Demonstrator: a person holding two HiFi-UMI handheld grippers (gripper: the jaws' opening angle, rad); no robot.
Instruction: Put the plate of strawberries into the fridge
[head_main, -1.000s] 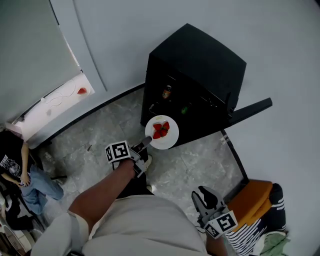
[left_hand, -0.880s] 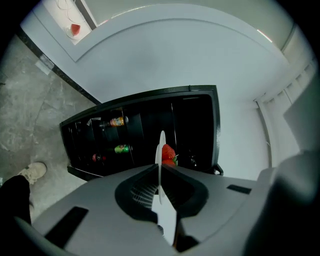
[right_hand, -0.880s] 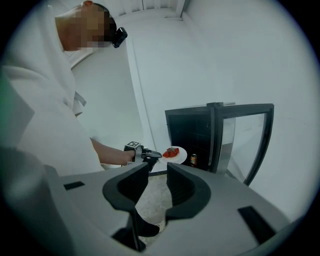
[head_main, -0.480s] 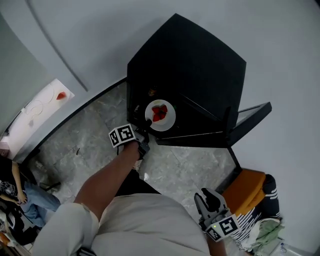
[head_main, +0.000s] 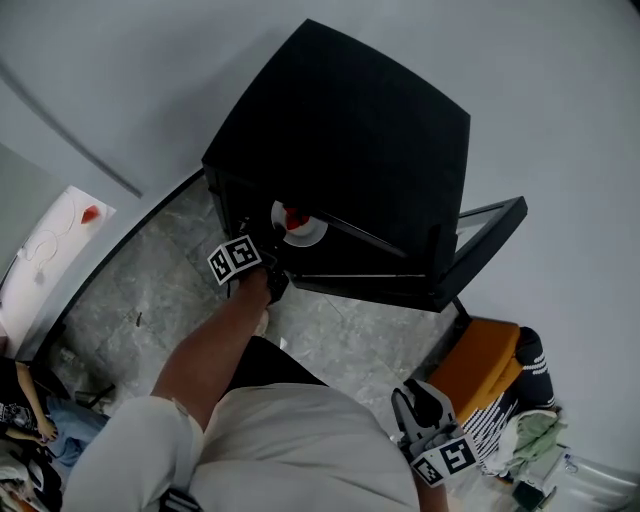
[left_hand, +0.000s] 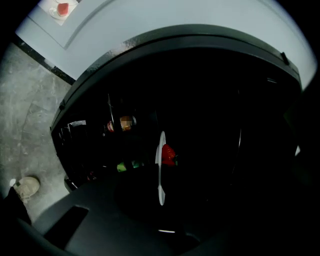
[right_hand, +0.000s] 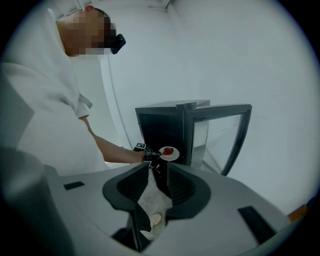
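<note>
Plate of strawberries (head_main: 298, 228), rim clamped in left gripper (head_main: 276, 258), straight ahead of the jaws, just inside open fridge (head_main: 350, 130) mouth; right gripper (head_main: 412, 408) empty, jaws apart, well behind

Quantities in view:
- One fridge (head_main: 350, 130) with one open door (head_main: 485, 225).
- One plate (head_main: 300, 232) carrying one strawberry cluster (head_main: 295, 217); the berry count cannot be resolved.
- Two grippers: left gripper (head_main: 275, 264) and right gripper (head_main: 416, 398).
- Inside the fridge: one bottle (left_hand: 122, 123) and one green item (left_hand: 127, 165).

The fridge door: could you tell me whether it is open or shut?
Open: the fridge door stands swung well away from the fridge, leaving its front uncovered.
</note>
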